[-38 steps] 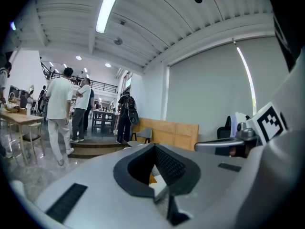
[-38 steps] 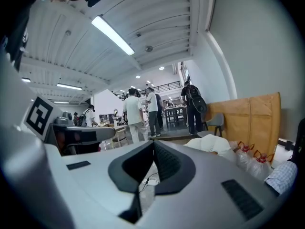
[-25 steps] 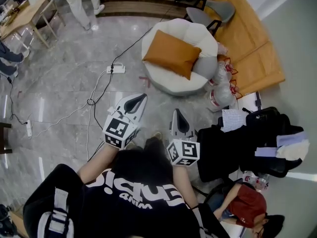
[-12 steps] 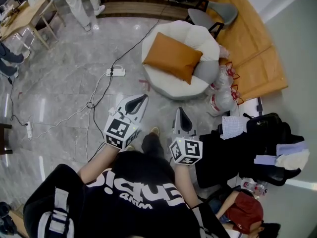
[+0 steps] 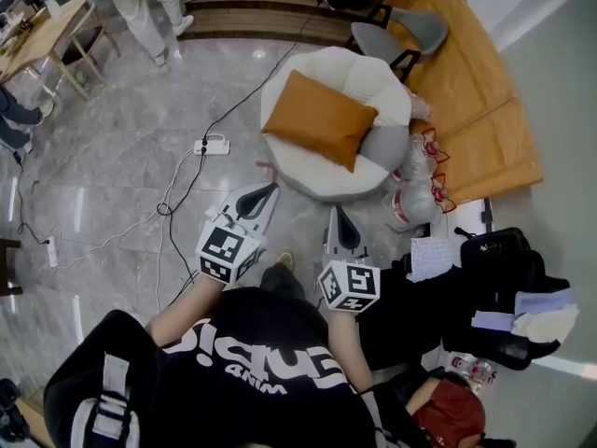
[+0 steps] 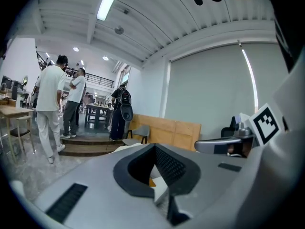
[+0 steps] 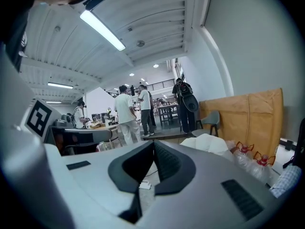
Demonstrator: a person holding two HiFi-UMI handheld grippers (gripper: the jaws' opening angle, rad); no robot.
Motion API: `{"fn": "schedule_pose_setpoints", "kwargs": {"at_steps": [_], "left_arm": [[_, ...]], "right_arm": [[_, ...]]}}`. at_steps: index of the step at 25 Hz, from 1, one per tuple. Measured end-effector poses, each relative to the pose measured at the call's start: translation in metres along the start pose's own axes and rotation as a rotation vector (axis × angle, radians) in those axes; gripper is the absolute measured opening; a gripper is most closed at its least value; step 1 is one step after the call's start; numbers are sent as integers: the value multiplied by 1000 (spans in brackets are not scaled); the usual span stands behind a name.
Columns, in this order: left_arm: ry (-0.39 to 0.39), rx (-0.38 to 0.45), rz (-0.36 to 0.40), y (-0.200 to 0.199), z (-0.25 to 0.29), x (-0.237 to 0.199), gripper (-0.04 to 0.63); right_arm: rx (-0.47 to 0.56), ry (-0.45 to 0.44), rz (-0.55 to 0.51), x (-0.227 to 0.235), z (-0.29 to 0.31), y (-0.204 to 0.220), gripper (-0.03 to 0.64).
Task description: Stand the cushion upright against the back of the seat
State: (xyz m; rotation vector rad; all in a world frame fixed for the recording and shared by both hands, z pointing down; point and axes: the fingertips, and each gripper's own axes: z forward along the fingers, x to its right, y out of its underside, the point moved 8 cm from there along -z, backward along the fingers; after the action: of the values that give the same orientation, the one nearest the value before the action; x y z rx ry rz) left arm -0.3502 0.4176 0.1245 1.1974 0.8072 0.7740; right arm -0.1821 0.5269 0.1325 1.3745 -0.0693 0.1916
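An orange cushion (image 5: 319, 119) lies flat and tilted on a round white seat (image 5: 366, 71), with a grey cushion (image 5: 383, 146) beside it at the seat's right edge. My left gripper (image 5: 270, 189) is shut and empty, over the floor short of the seat's near side. My right gripper (image 5: 336, 215) is also shut and empty, a little further back. In the left gripper view the shut left gripper (image 6: 155, 146) leaves a sliver of orange cushion (image 6: 152, 182) showing. In the right gripper view the right gripper (image 7: 153, 142) points left of the white seat (image 7: 205, 142).
A white power strip (image 5: 213, 146) with black cables lies on the marble floor left of the seat. Clear bags with red ties (image 5: 415, 180) stand at its right. A grey chair (image 5: 410, 31) and wooden panels (image 5: 471, 82) are behind. Black bags (image 5: 504, 269) lie to my right.
I have stepped forward: the seat and cushion sit lower in the head view, closer to both grippers. Both grippers stay shut and empty.
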Motion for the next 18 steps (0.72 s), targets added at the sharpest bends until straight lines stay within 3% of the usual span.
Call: {"fn": "schedule_pose_setpoints", "kwargs": {"at_steps": [18], "left_arm": [[-105,10,-14,-26,105,-4,8]], "right_arm": [[-29,-82,-22,103,80,-27,23]]}}
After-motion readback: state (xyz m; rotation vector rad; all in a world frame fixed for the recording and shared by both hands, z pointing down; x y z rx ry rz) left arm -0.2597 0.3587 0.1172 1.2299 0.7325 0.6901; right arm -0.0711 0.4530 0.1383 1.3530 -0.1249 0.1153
